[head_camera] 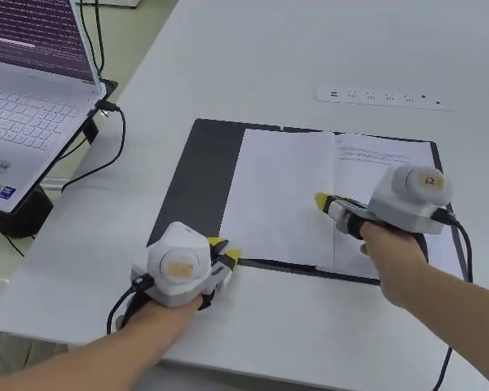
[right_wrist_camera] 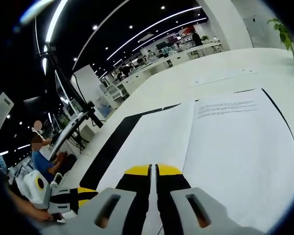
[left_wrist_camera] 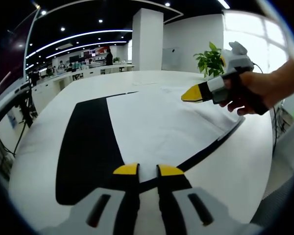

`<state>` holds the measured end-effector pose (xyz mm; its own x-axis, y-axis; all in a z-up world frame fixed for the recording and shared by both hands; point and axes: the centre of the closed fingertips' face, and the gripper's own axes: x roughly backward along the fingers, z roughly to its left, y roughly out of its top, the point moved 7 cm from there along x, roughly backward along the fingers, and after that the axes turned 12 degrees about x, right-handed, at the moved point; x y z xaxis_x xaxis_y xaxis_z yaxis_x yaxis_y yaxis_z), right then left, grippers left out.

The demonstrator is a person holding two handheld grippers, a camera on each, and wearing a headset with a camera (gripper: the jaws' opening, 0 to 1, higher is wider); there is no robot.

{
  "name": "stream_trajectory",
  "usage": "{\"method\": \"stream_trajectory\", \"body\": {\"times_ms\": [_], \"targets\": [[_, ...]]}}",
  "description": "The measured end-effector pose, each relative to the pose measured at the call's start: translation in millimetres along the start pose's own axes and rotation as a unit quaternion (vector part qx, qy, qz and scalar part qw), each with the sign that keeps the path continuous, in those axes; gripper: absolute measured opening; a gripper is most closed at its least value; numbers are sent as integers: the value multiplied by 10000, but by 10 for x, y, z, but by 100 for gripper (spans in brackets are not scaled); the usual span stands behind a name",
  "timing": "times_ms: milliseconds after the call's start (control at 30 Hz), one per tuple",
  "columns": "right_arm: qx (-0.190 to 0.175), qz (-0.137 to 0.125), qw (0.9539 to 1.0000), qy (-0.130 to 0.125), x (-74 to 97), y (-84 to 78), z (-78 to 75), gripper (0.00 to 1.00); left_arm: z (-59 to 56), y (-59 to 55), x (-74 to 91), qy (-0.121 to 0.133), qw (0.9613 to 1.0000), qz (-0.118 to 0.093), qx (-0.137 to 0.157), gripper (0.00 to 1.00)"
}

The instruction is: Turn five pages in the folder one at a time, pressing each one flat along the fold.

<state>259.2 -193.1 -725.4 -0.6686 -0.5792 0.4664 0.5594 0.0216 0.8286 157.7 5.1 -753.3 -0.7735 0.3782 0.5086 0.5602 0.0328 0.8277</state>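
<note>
We logged a black folder (head_camera: 197, 175) with white pages (head_camera: 281, 195) carrying fine dark print, left gripper (head_camera: 226, 251) and right gripper (head_camera: 320, 199) both off-white with black jaws tipped yellow, white table (head_camera: 310, 49), white laptop (head_camera: 24, 106) showing purple text lines.

Head view: bright, even, soft overhead light; white table (head_camera: 253, 49) nr washed out at far end, low contrast.
Shadows: faint, soft-edged; thin one under left gripper (head_camera: 226, 254), slight one by right gripper (head_camera: 322, 200) on the folder (head_camera: 197, 175) page.
Glare: ceiling strips (left_wrist_camera: 88, 36) blown out in both gripper views; window (left_wrist_camera: 255, 29) at rt of left gripper view overexposed.
Dim areas: ceiling v. dark in gripper views, hard contrast w/ table.
Sharpness: head view slightly soft, page text unreadable; jaw bases at bottom of gripper views blurry.
Distortion: heavy fisheye in gripper views; folder + table edges bow toward the sides.
</note>
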Motion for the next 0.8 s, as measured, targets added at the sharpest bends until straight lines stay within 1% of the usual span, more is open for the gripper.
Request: {"method": "stream_trajectory", "body": {"times_ms": [100, 133, 200, 300, 400, 433, 500, 567, 600, 633, 733, 800], "targets": [[30, 74, 10000, 21, -40, -9, -39, 0, -5, -2, -7, 30, 10000, -9, 17, 13], [99, 114, 9999, -1, -63, -17, -69, 0, -6, -2, -11, 40, 10000, -10, 18, 12], [100, 167, 9998, -37, -91, -29, -113, 0, -8, -5, -18, 60, 10000, -8, 25, 12], [67, 165, 9998, -85, -109, -8, -157, 0, -12, -7, -22, 91, 10000, -19, 26, 12], [124, 119, 9998, -89, -132, 44, -169, 0, -17, -12, -24, 117, 9999, -41, 48, 12], [192, 89, 9997, -93, -148, 78, -172, 0, -16, -15, -23, 127, 9999, -53, 66, 12], [170, 37, 9998, -87, -175, 138, -185, 0, -15, -21, -25, 131, 9999, -70, 58, 12], [175, 49, 9998, -128, -196, 181, -197, 0, -14, -26, -23, 131, 9999, -87, 66, 12], [220, 60, 9996, -165, -268, 203, -277, 0, -16, -26, -21, 130, 9999, -91, 52, 12], [235, 72, 9996, -158, -292, 215, -299, 0, -18, -26, -16, 132, 9999, -90, 43, 12], [284, 100, 9994, -169, -324, 258, -322, 0, -23, -27, -12, 144, 9998, -92, 31, 12], [295, 75, 9994, -162, -362, 303, -350, 0, -25, -27, -6, 150, 9998, -103, 46, 12]]}}
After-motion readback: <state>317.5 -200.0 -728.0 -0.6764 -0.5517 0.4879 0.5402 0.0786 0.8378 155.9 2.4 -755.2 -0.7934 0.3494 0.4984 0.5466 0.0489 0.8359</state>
